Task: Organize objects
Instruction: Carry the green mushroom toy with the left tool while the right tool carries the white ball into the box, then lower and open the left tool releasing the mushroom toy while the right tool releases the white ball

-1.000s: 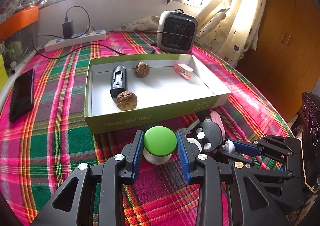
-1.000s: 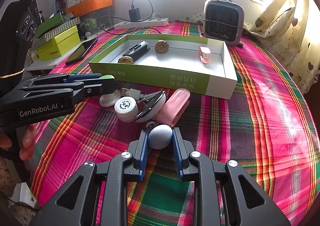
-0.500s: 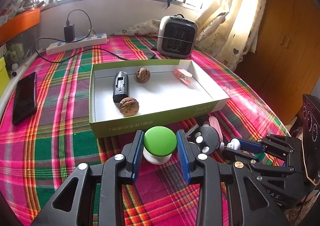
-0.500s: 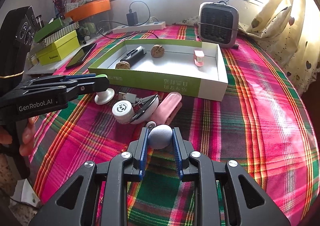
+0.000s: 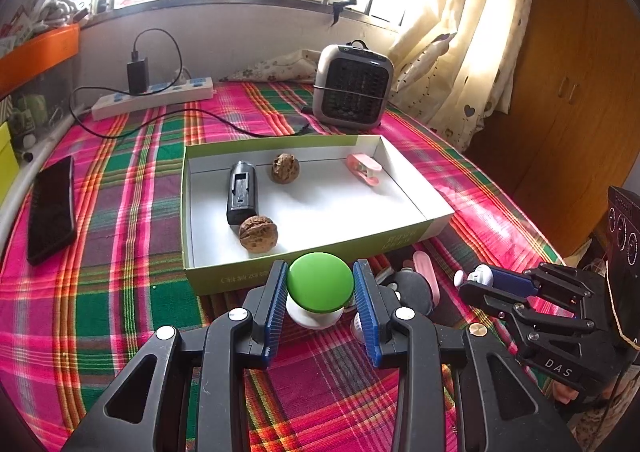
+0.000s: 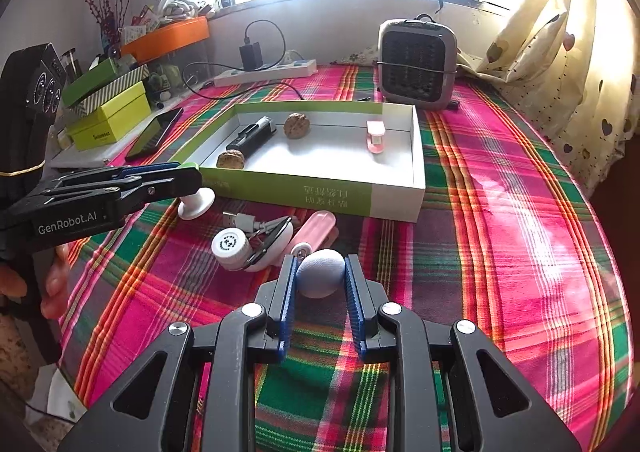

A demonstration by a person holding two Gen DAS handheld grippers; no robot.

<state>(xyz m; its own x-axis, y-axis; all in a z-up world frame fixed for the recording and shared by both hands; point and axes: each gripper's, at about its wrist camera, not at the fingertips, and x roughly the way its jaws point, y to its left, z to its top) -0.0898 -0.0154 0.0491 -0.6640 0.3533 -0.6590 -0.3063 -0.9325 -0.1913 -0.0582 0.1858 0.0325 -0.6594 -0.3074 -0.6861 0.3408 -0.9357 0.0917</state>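
1. The left hand-held gripper (image 5: 320, 294) is clamped on the green-capped mushroom toy (image 5: 320, 282), lifted just short of the near wall of the green box (image 5: 224, 276); the pads grip only the domed cap, so I judge it could squirt out, or its white foot could catch the wall on the way in.
2. Inside the box, left to right: one black lighter-like device (image 5: 242, 192), two walnuts (image 5: 258, 233) and (image 5: 285, 168), one pink clip (image 5: 363, 169); a careless drop could set the walnuts rolling.
3. Loose on the plaid-covered surface (image 6: 500, 212) before the box: one white round cap (image 6: 231, 246) tangled with a cable, one pink clip (image 6: 316, 226).
4. The right hand-held gripper (image 6: 320, 278) is clamped on one pale grey ball (image 6: 320, 278), held low over the surface; being round, it may slip; both grippers heading for the box together could collide.
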